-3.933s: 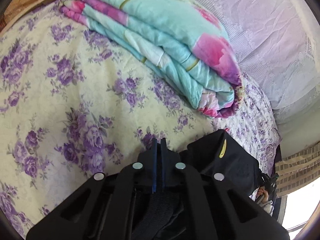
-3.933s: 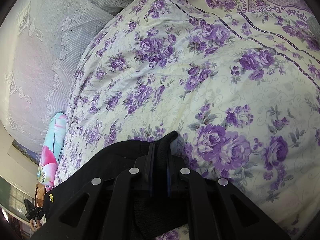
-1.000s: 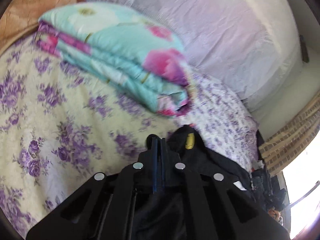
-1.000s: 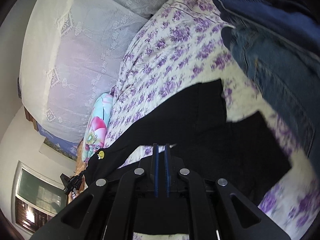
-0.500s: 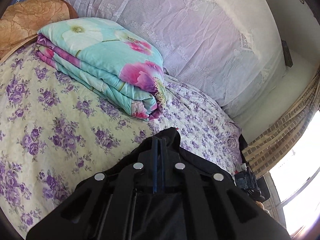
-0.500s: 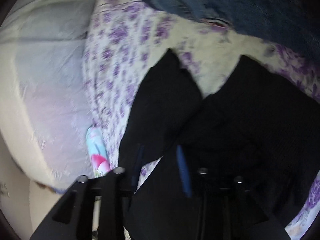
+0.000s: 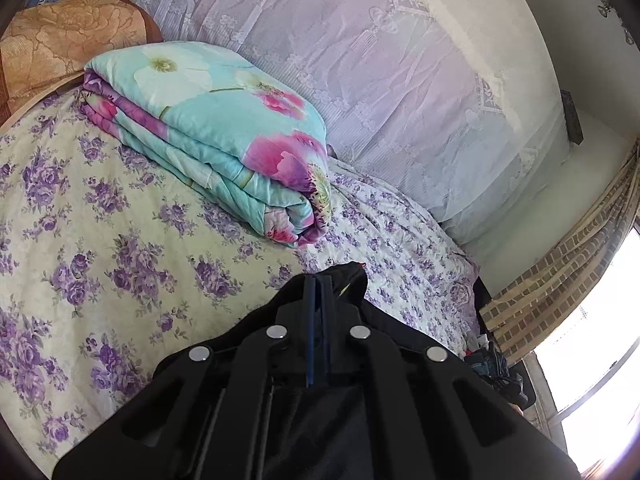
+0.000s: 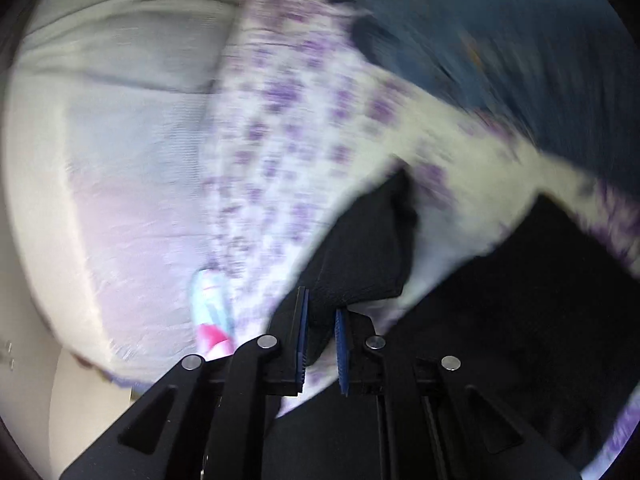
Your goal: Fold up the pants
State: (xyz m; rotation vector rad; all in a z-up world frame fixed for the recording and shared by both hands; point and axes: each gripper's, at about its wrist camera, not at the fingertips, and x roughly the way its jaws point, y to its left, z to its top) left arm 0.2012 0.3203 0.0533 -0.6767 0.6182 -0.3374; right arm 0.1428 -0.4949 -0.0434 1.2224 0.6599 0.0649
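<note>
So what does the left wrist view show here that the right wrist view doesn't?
Only the left wrist view shows the left gripper shut on the black pants, the orange patterned pillow and the window with its brick-pattern curtain. Only the right wrist view, heavily blurred, shows the right gripper with its jaws apart, the two pant legs spread on the bed and dark blue denim beyond them. Both show the purple floral bedsheet, the folded teal quilt and the pale lace hanging.

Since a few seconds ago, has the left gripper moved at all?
Yes. The left gripper, shut on the black pants, has pulled back from the folded blanket, which sat close above its fingertips before and now lies farther off, with more wall showing.
</note>
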